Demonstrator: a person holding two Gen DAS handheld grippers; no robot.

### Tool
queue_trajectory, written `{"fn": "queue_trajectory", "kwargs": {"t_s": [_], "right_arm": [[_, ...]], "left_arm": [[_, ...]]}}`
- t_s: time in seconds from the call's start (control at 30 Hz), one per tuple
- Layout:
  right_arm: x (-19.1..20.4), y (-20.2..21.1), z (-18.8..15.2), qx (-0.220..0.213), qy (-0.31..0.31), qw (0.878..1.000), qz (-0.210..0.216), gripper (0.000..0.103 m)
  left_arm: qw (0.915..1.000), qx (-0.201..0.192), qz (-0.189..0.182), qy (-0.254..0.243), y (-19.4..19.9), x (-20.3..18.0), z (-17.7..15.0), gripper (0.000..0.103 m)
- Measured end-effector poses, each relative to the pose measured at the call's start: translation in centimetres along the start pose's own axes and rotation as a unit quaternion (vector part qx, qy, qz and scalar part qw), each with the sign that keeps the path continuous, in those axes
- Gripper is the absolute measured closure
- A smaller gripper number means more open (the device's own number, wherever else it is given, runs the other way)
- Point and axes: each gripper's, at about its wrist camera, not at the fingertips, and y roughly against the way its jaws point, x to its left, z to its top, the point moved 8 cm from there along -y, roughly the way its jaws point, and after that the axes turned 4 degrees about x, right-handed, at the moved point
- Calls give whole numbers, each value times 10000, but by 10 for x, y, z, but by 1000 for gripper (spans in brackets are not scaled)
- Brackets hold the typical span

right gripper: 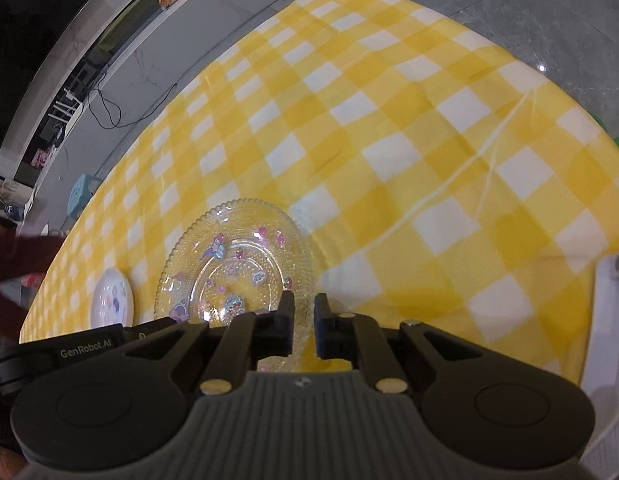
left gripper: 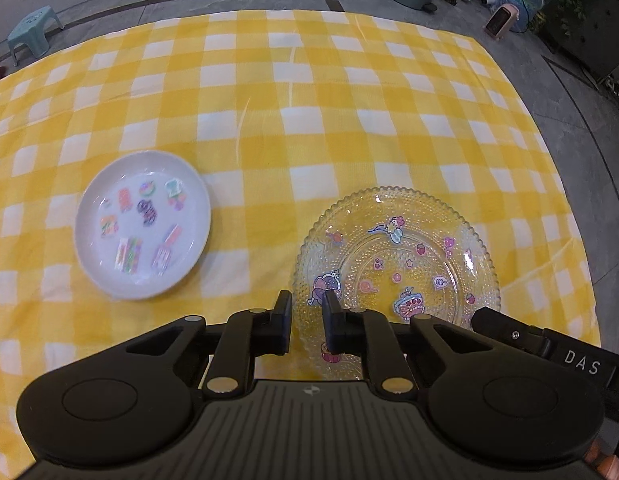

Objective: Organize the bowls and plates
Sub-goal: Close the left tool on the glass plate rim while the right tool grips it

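Note:
A clear glass plate [left gripper: 397, 264] with cartoon stickers and a beaded rim lies on the yellow checked cloth [left gripper: 269, 100]. My left gripper [left gripper: 307, 300] straddles its near-left rim, jaws a narrow gap apart around the edge. My right gripper [right gripper: 303, 304] straddles the same plate [right gripper: 233, 264] at its right rim, jaws also close around the edge. The right gripper's body [left gripper: 549, 344] shows in the left wrist view. A small white plate [left gripper: 143, 224] with colourful stickers lies to the left, and also shows in the right wrist view [right gripper: 111, 298].
The cloth-covered table ends at grey floor on the far and right sides. A blue stool [left gripper: 33, 26] stands on the floor far left. A white object [right gripper: 609, 320] is at the right edge of the right wrist view.

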Motion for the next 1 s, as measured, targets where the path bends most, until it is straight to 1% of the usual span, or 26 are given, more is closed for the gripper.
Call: {"fn": "queue_trajectory", "kwargs": {"t_s": [0.23, 0.73, 1.0], "right_arm": [[3, 12, -15, -1, 67, 10000, -54, 95], [6, 24, -45, 83, 125, 9999, -11, 95], [7, 32, -64, 121, 164, 9998, 33, 94]], "left_arm": [[10000, -8, 46, -51, 12, 3, -15, 86], [9998, 57, 178, -117, 31, 15, -42, 86], [9997, 98, 178, -150, 45, 18, -68, 86]]}}
